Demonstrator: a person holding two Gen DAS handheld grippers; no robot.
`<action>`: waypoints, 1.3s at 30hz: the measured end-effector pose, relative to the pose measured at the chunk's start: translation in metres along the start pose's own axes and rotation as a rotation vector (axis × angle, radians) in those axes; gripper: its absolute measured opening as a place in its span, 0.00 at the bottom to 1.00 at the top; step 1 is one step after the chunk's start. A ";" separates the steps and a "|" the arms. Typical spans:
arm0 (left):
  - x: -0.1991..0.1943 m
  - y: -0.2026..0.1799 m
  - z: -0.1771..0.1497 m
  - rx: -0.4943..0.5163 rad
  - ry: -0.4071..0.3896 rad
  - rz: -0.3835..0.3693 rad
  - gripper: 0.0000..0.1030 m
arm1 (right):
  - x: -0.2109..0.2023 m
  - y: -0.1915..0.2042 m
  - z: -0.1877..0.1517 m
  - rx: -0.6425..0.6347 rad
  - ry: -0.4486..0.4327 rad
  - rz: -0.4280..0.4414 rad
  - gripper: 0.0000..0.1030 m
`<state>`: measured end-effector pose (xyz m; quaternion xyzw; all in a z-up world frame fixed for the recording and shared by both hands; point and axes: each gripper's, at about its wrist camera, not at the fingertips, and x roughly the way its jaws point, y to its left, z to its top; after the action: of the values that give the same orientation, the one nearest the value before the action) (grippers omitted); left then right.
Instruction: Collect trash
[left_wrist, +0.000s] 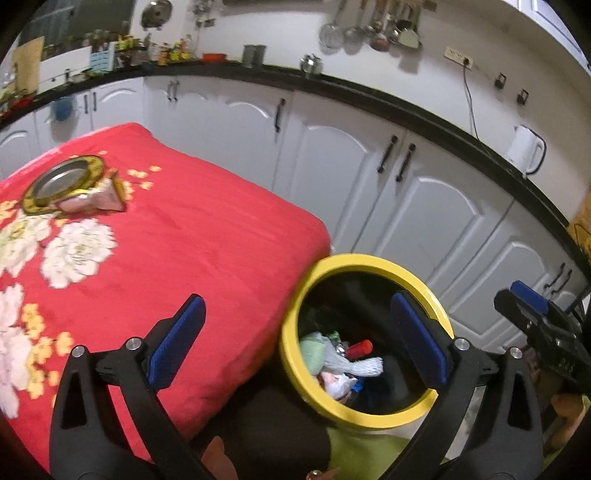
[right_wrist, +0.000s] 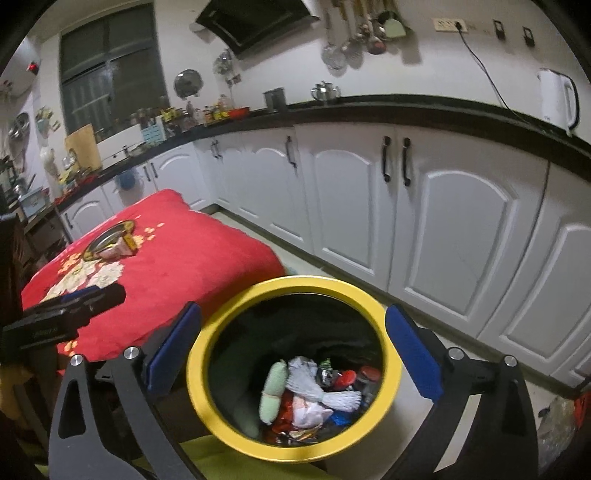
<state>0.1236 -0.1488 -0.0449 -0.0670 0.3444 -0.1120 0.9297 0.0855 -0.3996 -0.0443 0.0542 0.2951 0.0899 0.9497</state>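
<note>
A yellow-rimmed trash bin (left_wrist: 373, 260) (right_wrist: 295, 284) stands beside a table under a red flowered cloth (left_wrist: 192, 243) (right_wrist: 177, 254). It holds several pieces of trash (left_wrist: 343, 363) (right_wrist: 314, 391). A crumpled pinkish wrapper (left_wrist: 96, 199) (right_wrist: 117, 250) lies on the cloth against a round metal dish with a gold rim (left_wrist: 61, 182) (right_wrist: 110, 234). My left gripper (left_wrist: 295, 343) is open and empty, straddling the table edge and the bin. My right gripper (right_wrist: 291, 350) is open and empty above the bin mouth; it also shows in the left wrist view (left_wrist: 532, 310).
White kitchen cabinets (left_wrist: 406, 192) (right_wrist: 443, 221) under a black counter run behind the bin. A white kettle (left_wrist: 524, 149) (right_wrist: 557, 98) stands on the counter. A clear bag (right_wrist: 557, 417) lies on the floor at right. Green fabric (left_wrist: 362, 450) lies below the bin.
</note>
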 end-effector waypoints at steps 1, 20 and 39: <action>-0.007 0.005 0.001 -0.006 -0.010 0.011 0.89 | -0.002 0.008 0.001 -0.012 -0.003 0.006 0.94; -0.094 0.065 -0.016 -0.024 -0.176 0.176 0.89 | -0.045 0.112 -0.002 -0.150 -0.218 0.146 0.94; -0.136 0.075 -0.056 0.062 -0.365 0.221 0.89 | -0.066 0.138 -0.036 -0.191 -0.435 0.115 0.94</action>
<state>-0.0016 -0.0443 -0.0169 -0.0195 0.1721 -0.0060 0.9849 -0.0080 -0.2762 -0.0157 -0.0012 0.0703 0.1577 0.9850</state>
